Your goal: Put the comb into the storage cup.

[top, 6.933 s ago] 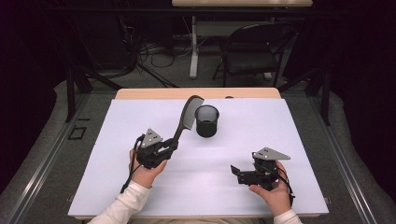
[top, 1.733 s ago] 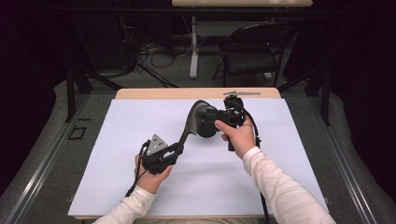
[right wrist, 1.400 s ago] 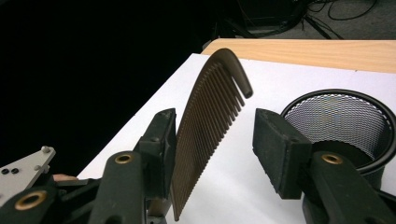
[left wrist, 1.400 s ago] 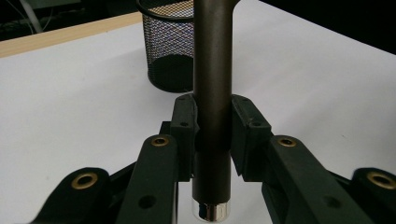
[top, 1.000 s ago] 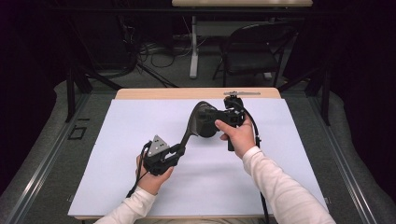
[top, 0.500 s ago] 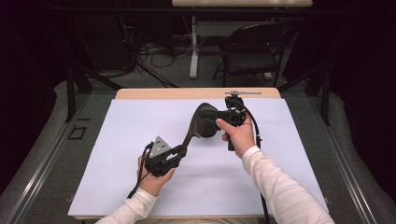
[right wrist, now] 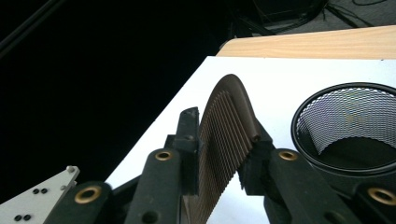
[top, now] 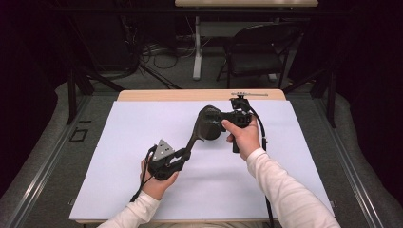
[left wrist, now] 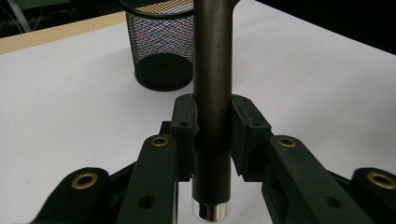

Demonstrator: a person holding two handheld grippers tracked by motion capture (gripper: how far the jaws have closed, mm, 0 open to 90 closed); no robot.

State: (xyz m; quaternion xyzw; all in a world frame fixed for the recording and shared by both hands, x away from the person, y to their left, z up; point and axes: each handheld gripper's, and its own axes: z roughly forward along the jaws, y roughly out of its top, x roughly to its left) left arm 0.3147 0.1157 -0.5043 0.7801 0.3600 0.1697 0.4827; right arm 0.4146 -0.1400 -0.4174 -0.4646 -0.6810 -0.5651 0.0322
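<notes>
While the left gripper (left wrist: 212,140) stays clamped on the spatula (top: 196,135) handle, the right gripper (right wrist: 224,144) has clamped its ridged head beside the mesh cup (right wrist: 348,126), probably a handover.

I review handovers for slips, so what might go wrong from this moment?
Both grippers hold one spatula: the left gripper clamps its handle, and the right gripper pinches its ribbed head. Pulling against each other might bend or twist it. The mesh cup stands close beside the head, so a sideways swing could tip it.
</notes>
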